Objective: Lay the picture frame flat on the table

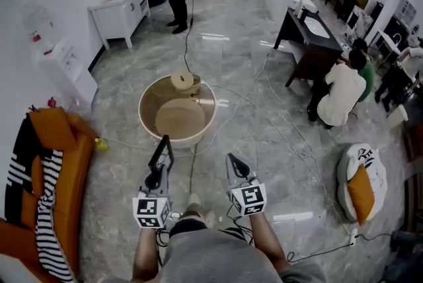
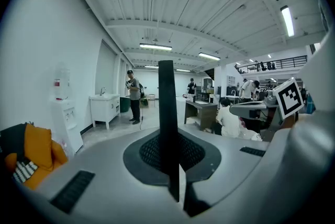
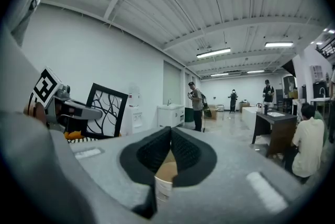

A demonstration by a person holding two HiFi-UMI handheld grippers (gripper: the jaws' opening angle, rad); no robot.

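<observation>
A slip was judged the main risk: the picture frame (image 1: 163, 149) was pinched along one thin edge only, upright and in mid-air at lower centre of the head view, well apart from the round table (image 1: 144, 123) above it in the picture. A swing toward the table could therefore let it pivot or drop out of the grip. If it were lowered carelessly, its bottom edge could be caught on the table's raised rim, or it could be laid on the small round object (image 1: 183, 80) at the far side of the tabletop and left tilted, not flat. The cables (image 1: 187, 43) lying on the floor could also be snagged underfoot. The left gripper (image 1: 157, 172) was seen with its fingers (image 2: 196, 152) clenched on the frame, which stood as a dark bar between them. The right gripper (image 1: 232, 161) was seen with its fingers (image 3: 186, 152) pressed together at the tips, and nothing was held; only the table showed beyond them.
</observation>
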